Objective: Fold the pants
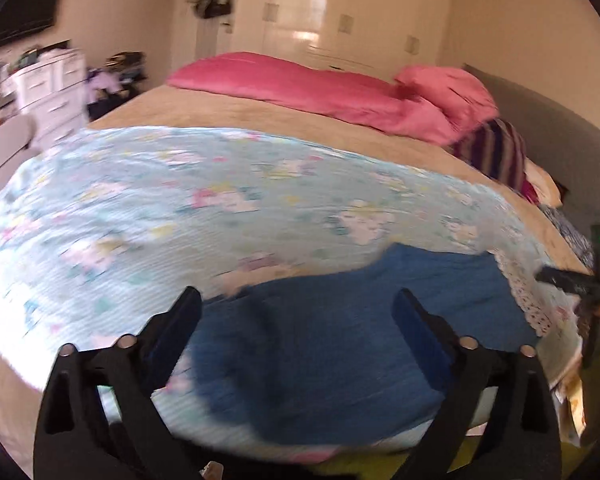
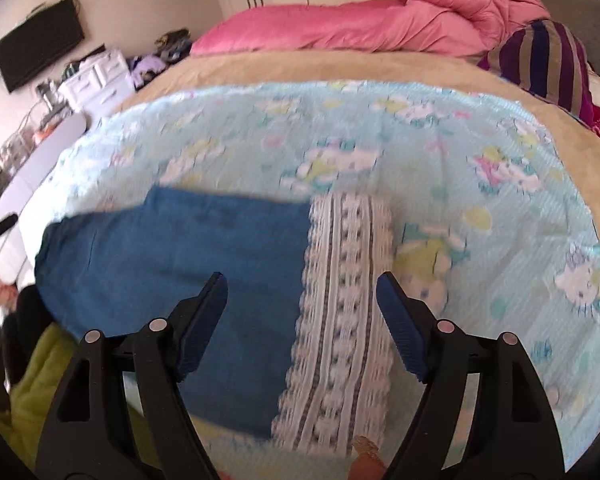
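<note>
Blue pants [image 1: 340, 344] lie flat on a light blue cartoon-print sheet [image 1: 140, 208] near the bed's front edge. Their white lace hem [image 2: 340, 304] shows at the right end, beside the blue cloth [image 2: 180, 264]. My left gripper [image 1: 298, 304] hovers above the blue cloth, open, with nothing between its fingers. My right gripper [image 2: 302, 284] hangs open above the seam where blue cloth meets lace, its pads apart from the fabric. The right gripper's tip [image 1: 568, 280] shows at the far right of the left wrist view.
A tan blanket [image 1: 260, 116] covers the bed, with a pink duvet [image 1: 320, 88] and a striped cushion [image 2: 548, 64] at the far side. White drawers [image 1: 52, 88] stand to the left. Yellow-green cloth [image 2: 52, 380] lies below the bed's front edge.
</note>
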Available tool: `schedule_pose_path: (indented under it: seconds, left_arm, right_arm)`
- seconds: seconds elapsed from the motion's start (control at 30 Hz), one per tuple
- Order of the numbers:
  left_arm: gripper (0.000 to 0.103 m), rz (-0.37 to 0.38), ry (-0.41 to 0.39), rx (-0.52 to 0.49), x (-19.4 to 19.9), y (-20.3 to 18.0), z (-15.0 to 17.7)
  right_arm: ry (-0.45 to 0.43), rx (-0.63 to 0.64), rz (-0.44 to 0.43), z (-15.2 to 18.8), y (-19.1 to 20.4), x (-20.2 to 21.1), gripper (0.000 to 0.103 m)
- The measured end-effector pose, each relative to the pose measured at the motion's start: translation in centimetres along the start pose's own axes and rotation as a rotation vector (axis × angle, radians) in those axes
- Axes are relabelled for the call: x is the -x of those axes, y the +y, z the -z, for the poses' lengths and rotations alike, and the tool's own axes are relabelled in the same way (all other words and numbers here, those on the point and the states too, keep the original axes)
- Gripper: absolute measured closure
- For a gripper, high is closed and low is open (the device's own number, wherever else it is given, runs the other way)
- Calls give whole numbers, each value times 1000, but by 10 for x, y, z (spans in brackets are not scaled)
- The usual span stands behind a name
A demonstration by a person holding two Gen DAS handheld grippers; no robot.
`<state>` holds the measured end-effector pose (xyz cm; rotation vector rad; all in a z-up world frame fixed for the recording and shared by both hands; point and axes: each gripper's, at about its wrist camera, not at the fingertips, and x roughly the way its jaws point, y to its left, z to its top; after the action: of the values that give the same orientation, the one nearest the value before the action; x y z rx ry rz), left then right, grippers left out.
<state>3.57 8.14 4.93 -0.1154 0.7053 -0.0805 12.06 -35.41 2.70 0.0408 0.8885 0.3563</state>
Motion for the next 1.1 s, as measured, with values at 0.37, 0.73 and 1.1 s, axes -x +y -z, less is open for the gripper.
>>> schedule_pose_path:
  seconds: [0.37,0.73,1.1]
  left_arm:
    - [6,128,206,-227,-128,-104,-29]
    - [6,168,326,-169,-225,-101,-30]
    - [97,195,177,-137,-213,-107,-38]
  right_arm:
    - [122,9,102,-10,-13,-69,33]
    - [126,-34,70,17,-30,-80,33]
    - [115,-31,92,16,-27,-84,31]
